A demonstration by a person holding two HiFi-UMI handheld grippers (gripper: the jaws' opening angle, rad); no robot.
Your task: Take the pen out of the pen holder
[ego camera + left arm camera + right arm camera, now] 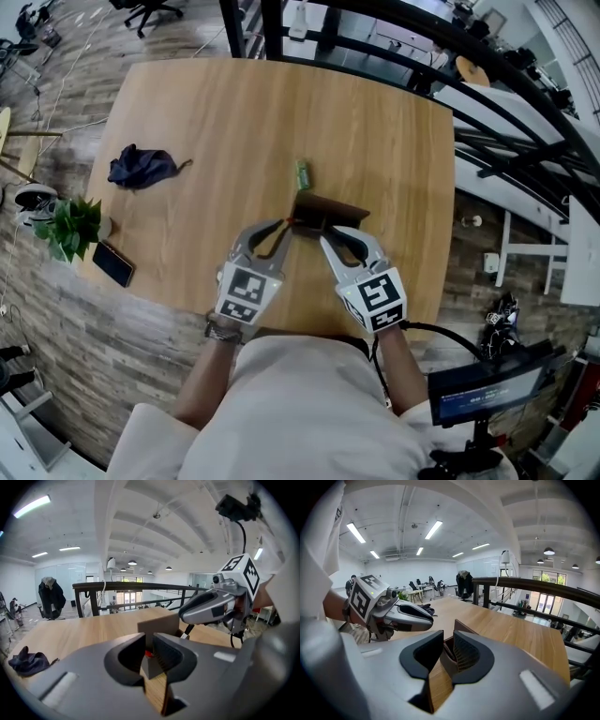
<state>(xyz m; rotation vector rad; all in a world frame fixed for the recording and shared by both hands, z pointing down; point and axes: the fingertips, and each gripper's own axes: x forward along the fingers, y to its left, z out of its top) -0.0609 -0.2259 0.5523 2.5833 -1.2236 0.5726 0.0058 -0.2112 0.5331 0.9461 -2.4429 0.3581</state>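
White shirt cloth [309, 412] on the person is closest, soft and loose. Just past it are two smooth grey plastic tools, each with a cube of black and white squares.

The left gripper [285, 225] has its jaws almost together. A small red bit sits in the thin gap, and this looks like the end of the pen [148, 654]. So the pen seems to be pinched, but most of it is hidden. The insides of the jaws are dark and ridged, good for holding a thin, slippery thing.

The right gripper [326, 236] has its jaws nearly closed too, pinching a thin side wall of the brown box-shaped pen holder [328, 211]. The holder has flat, stiff, smooth walls. It sits near the near edge of the pale wooden table [234, 122], about midway along it.

The step looks like the start of the pull: one tool holds the box and the other holds the pen. Next, the left gripper should likely draw the pen straight out while the right one keeps the box from sliding.

Further on lies a small green thing [302, 173], too small to name. A crumpled dark blue cloth [141, 167] lies toward the left edge. A flat black phone [112, 264] and a leafy green plant [67, 225] are by the near left corner.
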